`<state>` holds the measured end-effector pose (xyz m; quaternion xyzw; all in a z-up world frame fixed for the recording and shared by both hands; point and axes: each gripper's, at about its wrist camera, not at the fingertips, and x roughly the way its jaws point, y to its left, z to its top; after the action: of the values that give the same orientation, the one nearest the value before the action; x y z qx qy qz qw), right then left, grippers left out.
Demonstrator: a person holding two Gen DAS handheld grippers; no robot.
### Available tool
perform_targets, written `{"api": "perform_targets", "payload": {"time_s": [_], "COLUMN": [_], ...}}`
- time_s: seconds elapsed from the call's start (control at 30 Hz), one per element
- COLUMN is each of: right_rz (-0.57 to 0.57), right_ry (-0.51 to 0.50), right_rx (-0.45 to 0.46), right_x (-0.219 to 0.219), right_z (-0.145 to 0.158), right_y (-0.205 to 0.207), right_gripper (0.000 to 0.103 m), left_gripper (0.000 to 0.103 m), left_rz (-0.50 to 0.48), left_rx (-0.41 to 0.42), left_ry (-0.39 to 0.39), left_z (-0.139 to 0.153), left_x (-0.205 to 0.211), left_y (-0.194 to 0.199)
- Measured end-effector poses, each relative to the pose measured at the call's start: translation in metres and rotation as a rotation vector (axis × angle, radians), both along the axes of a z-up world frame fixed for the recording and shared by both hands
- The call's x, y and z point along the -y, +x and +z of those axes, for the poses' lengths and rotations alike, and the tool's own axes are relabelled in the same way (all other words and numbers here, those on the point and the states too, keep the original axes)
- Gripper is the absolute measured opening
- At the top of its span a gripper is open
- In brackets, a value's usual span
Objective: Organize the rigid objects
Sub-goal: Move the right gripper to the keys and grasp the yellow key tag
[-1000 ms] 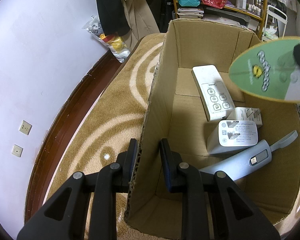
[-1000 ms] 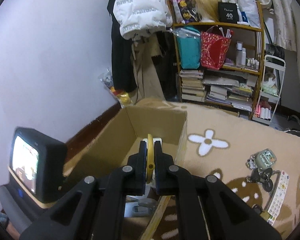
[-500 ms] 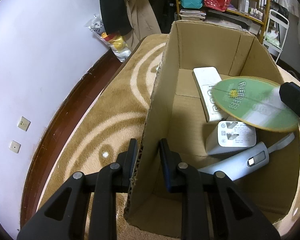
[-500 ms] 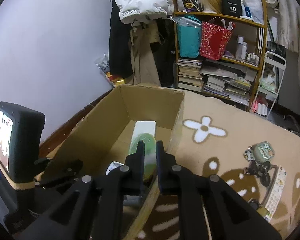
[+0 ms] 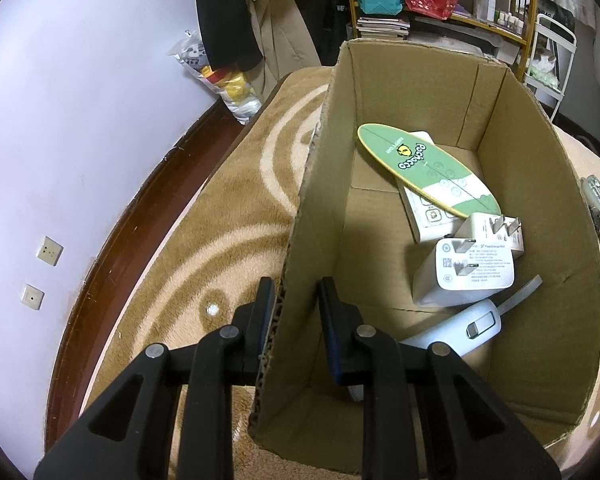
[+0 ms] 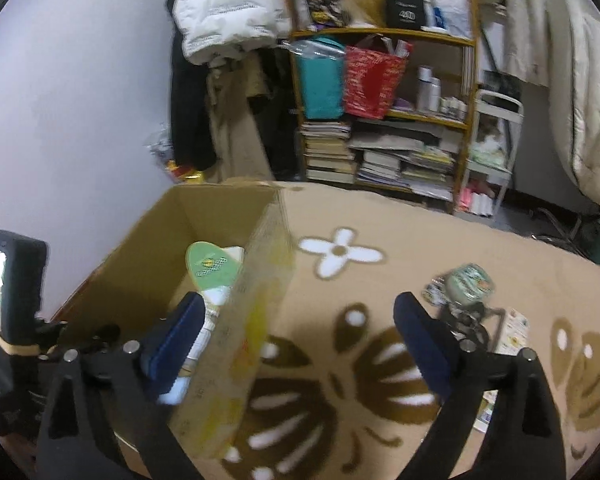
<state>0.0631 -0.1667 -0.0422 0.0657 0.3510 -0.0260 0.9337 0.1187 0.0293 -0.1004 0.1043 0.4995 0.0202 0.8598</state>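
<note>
Cardboard sits between our left gripper's (image 5: 294,312) fingers: we straddle the near wall of the box (image 5: 496,96), one finger outside, one inside, clamped on that wall. Ahead of us and to the right, the green board (image 5: 424,168) lies flat across a white remote (image 5: 428,216), its long axis running from far-left to near-right. Two chargers (image 5: 466,272) and a pale blue gadget (image 5: 456,330) lie nearer, right of our inner finger.

From our right gripper (image 6: 296,332), fingers spread wide and holding nothing, the box stands to the left, its right wall just inside our left finger. The keys (image 6: 466,292) and a remote (image 6: 512,330) lie loose on the rug (image 6: 380,220), just beyond our right finger. We judge this hand the nearer one for them.
</note>
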Motion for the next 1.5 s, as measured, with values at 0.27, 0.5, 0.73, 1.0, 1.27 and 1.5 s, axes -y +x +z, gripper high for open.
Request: {"api": "perform_targets", "payload": {"time_s": [0.27, 0.5, 0.73, 1.0, 1.27, 1.5], "right_rz": [-0.129, -0.194, -0.239, -0.314, -0.369, -0.366], "right_ry": [0.028, -0.01, -0.005, 0.02, 0.065, 0.122], "right_rx": [-0.072, -0.121, -0.155, -0.167, -0.16, -0.205], "right_x": [0.031, 0.041, 0.048, 0.068, 0.091, 0.094], "right_z": [-0.018, -0.036, -0.048, -0.057, -0.061, -0.073], "right_y": [-0.012, -0.023, -0.029, -0.037, -0.044, -0.042], "right_gripper": [0.101, 0.101, 0.101, 0.101, 0.101, 0.094], "left_gripper": [0.022, 0.022, 0.022, 0.022, 0.022, 0.022], "left_rz": [-0.004, -0.003, -0.004, -0.006, -0.007, -0.007], "left_rx": [-0.001, -0.001, -0.001, 0.0, 0.001, 0.001], "left_ry": [0.009, 0.011, 0.011, 0.016, 0.018, 0.019], "left_z": [0.002, 0.002, 0.002, 0.002, 0.002, 0.002], "left_x": [0.001, 0.001, 0.001, 0.001, 0.001, 0.001], "left_y": [0.001, 0.001, 0.001, 0.001, 0.0, 0.0]}}
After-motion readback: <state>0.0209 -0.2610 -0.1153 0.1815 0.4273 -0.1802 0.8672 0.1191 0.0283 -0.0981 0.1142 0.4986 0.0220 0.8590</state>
